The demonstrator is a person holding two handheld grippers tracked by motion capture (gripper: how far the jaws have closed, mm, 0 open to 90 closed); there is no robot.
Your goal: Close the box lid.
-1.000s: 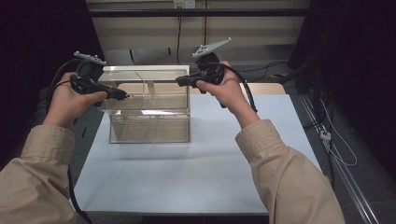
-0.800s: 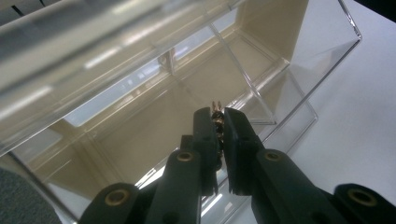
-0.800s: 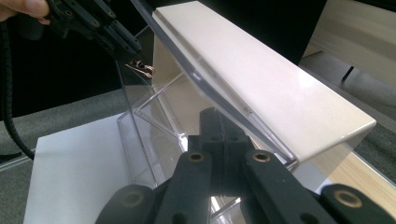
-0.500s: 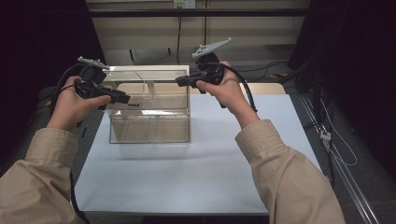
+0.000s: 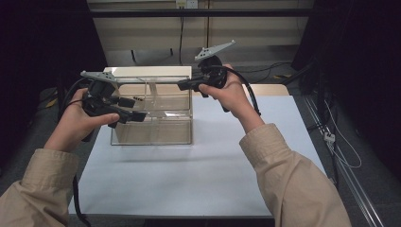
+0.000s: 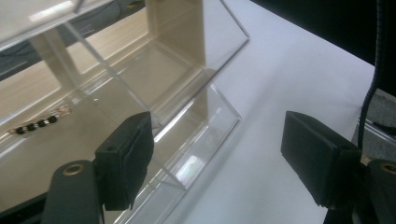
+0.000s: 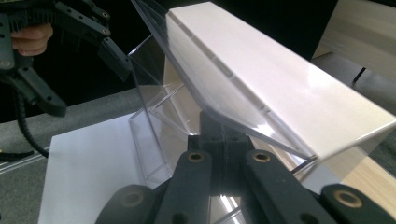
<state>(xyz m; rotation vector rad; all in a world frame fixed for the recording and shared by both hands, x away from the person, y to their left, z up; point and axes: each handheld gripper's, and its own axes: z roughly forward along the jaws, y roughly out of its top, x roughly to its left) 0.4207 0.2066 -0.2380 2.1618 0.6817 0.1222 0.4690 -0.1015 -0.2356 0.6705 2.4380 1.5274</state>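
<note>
The clear box [image 5: 153,116] stands on the white sheet [image 5: 198,170] that covers the table, and it sits between our two grippers: its left wall is just ahead of the left gripper [image 5: 137,116] and its upper right edge is in the right gripper [image 5: 182,85]. In the right gripper view the right gripper's jaws are pressed together on the thin clear lid [image 7: 210,88], which tilts up and away from them with a white panel [image 7: 280,79] behind it. So that gripper is clamped on the lid's edge.

Our left gripper [image 6: 215,158] has just been opening its jaws. In the left gripper view they stand wide apart with nothing between the pads except bare white sheet [image 6: 261,154]. The box's near corner [image 6: 196,135] lies just beyond the left-hand pad, close to it; we cannot tell whether the two touch. Farther ahead of that pad, inside the box, a short row of small dark beads [image 6: 35,125] rests on a clear shelf.

In the right gripper view we also see the left gripper [image 7: 116,58] across the box, its jaws parted beside the far wall
</note>
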